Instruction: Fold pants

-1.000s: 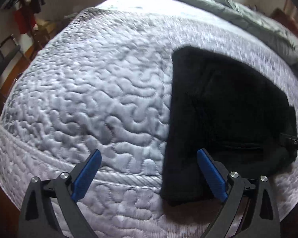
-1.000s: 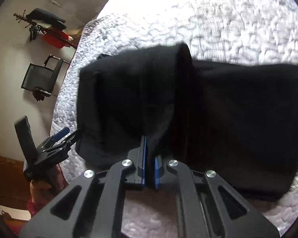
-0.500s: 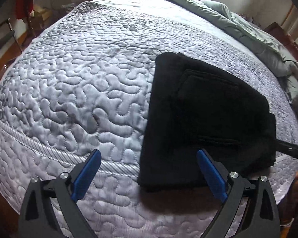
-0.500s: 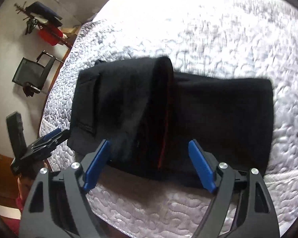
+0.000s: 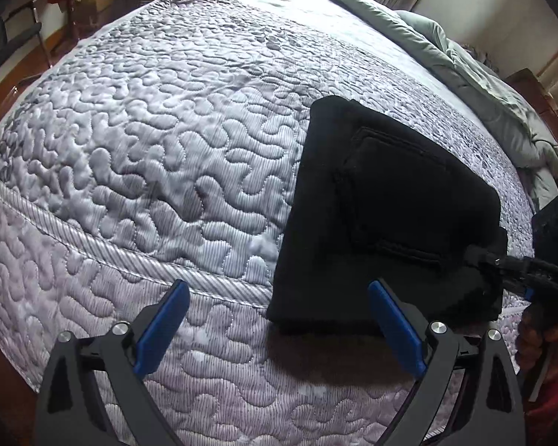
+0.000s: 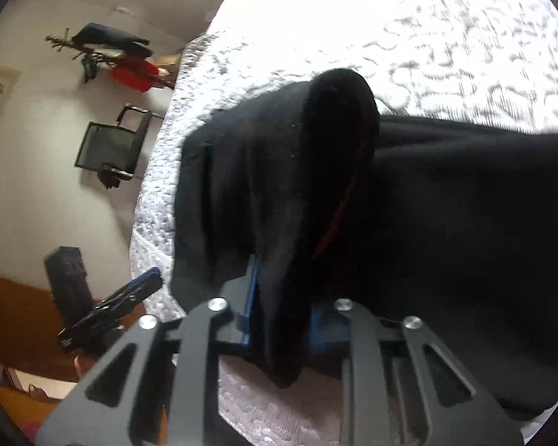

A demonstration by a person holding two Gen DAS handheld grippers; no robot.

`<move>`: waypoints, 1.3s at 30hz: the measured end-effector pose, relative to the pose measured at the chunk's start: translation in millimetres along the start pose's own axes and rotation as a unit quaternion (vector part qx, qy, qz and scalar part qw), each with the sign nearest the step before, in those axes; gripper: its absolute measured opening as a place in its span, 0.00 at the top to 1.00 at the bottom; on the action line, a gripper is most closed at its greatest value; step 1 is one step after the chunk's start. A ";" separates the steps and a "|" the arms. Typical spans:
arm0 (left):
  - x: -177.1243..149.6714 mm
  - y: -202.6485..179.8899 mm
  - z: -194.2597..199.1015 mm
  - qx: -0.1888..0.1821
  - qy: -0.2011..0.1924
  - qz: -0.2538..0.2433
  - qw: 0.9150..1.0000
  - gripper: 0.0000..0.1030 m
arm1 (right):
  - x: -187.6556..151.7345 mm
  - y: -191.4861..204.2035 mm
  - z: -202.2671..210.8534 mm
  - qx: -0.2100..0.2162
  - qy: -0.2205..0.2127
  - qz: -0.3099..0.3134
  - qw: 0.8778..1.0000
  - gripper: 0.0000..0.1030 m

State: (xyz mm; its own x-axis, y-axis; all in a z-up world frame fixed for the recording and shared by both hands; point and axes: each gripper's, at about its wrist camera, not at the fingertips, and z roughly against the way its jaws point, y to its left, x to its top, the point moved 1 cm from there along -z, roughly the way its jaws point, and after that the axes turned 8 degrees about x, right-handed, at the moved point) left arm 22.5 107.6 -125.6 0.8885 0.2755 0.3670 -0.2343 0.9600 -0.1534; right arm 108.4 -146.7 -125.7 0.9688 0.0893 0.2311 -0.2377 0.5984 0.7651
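We cannot see the right gripper (image 6: 279, 319) pads in full: a hanging fold of the pants (image 6: 446, 223) covers the gap as the jaws close on it. The pants run off the right wrist view's right edge. The mattress (image 6: 446, 44) is blown out white and motion-blurred there. In the left wrist view the right gripper (image 5: 476, 254) is cut by the frame edge (its fingertips merge with black cloth).

The left wrist camera looks steeply down from the mattress (image 5: 137, 171) edge, with the folded pants (image 5: 383, 223) near on its right. The right wrist camera sits almost against the pants (image 6: 446, 223), facing across them; the 2 views share pants and mattress (image 6: 427, 37)
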 end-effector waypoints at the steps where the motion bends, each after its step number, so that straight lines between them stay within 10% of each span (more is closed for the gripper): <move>1: -0.3 -0.4 1.1 0.001 -0.001 -0.001 1.000 0.06 | -2.0 6.5 4.9 0.011 -0.008 0.004 1.000 0.83; 20: 1.8 -58.0 7.0 -0.009 -0.006 -0.058 0.998 0.06 | -11.8 -5.1 154.8 -0.018 -0.119 0.009 0.993 0.84; 29: 3.7 -93.7 -20.5 0.024 0.011 -0.110 0.994 0.06 | -28.4 -99.3 110.9 -0.126 -0.074 -0.057 0.988 0.82; 39: 15.4 -112.4 -29.2 0.027 0.012 -0.143 0.989 0.04 | -11.8 -71.1 140.9 -0.129 -0.094 0.002 0.987 0.52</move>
State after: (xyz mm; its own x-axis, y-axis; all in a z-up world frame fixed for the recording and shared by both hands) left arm 74.0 2.5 -129.4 0.9304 -0.0081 0.3665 0.0071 1.0000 0.0038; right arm 104.0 -302.5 -98.2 0.9317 -0.0430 0.3606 -0.1927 0.7832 0.5912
